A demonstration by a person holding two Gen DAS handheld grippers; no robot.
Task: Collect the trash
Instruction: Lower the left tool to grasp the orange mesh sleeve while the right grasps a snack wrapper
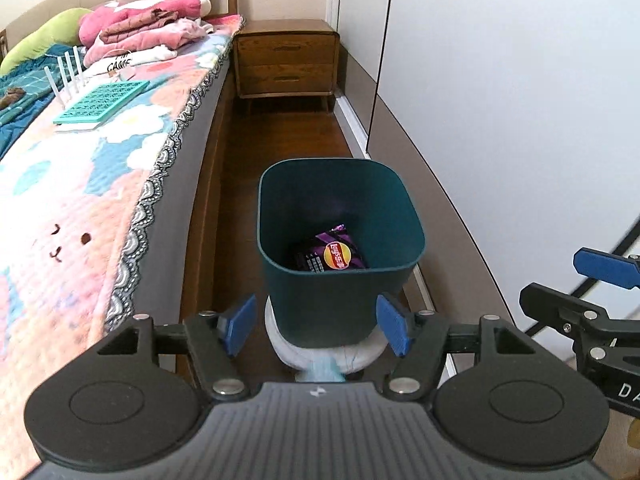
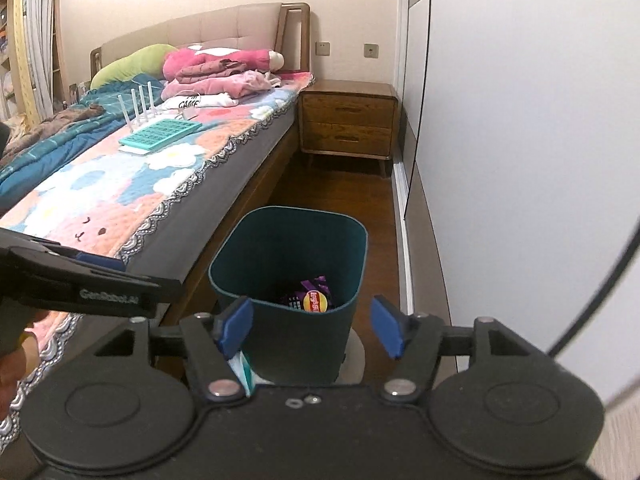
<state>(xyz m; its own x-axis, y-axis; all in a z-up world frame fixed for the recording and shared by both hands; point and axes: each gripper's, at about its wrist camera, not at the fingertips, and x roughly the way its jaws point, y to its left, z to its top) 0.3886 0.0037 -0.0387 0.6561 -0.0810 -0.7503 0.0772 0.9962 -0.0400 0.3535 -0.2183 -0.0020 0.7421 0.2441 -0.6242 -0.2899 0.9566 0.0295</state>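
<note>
From the left wrist view, a dark wooden floor (image 1: 288,136) runs in a narrow aisle between a bed (image 1: 100,184) with a flowered quilt and a white wardrobe wall (image 1: 500,100), ending at a wooden two-drawer nightstand (image 1: 286,60). The dark green waste bin (image 1: 340,272) stands in that aisle, close to the bed frame, on a pale round thing whose nature I cannot tell. Inside the bin lies a purple snack bag (image 1: 330,254) with a round red-and-yellow logo; its lettering is too small to read. The left gripper (image 1: 318,326) hangs before the bin's near wall, its blue pads spread apart with nothing between them. On the bed beside the bin's far side sit a teal grid tray (image 1: 104,102) and a folded white shirt reading "GAME". From the right wrist view, the bin (image 2: 288,280) has open floor beyond it toward the nightstand (image 2: 348,120), with the wardrobe's rail near its other side. The snack bag (image 2: 310,294) shows over the rim. The right gripper (image 2: 312,328) is spread wide and empty. The left gripper's black body, marked "GenRobot.AI", crosses between the bed edge and the bin.
</note>
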